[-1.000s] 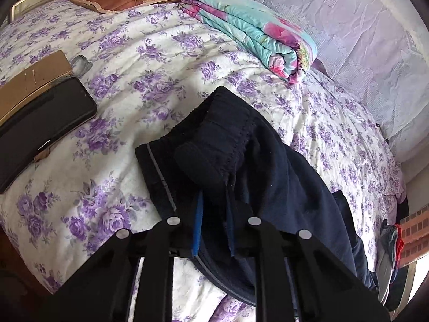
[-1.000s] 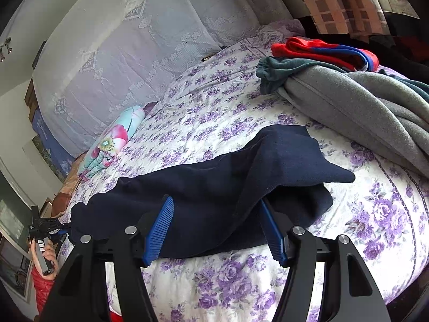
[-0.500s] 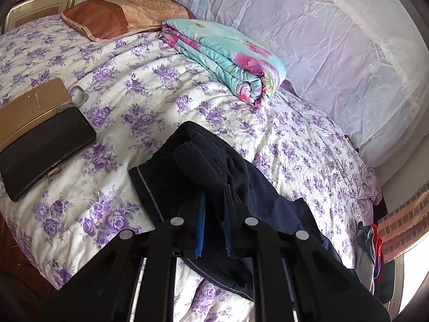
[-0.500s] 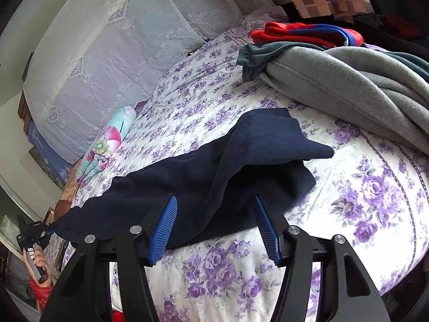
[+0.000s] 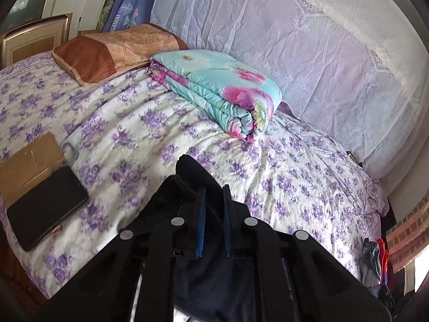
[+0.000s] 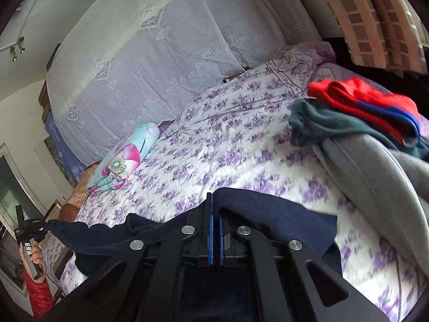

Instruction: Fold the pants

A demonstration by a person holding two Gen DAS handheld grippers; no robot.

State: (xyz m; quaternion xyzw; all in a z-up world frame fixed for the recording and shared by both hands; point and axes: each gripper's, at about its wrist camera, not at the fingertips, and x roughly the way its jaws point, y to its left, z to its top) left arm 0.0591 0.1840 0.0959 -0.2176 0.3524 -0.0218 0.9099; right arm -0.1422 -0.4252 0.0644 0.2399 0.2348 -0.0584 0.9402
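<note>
Navy pants [image 6: 268,214] stretched between grippers — left gripper [image 5: 213,193] clamped on one end, right gripper [image 6: 214,201] on other

Readable text: one spot only. Blue cloth [image 5: 126,8] standing behind pillow [image 5: 112,49], left wrist view: dark capitals, first letters look like "VINTA", rest cut off by pillow edge; reading uncertain. Right wrist view: small white marks on black device [image 6: 26,230] in hand [image 6: 36,255], too small to read.
</note>
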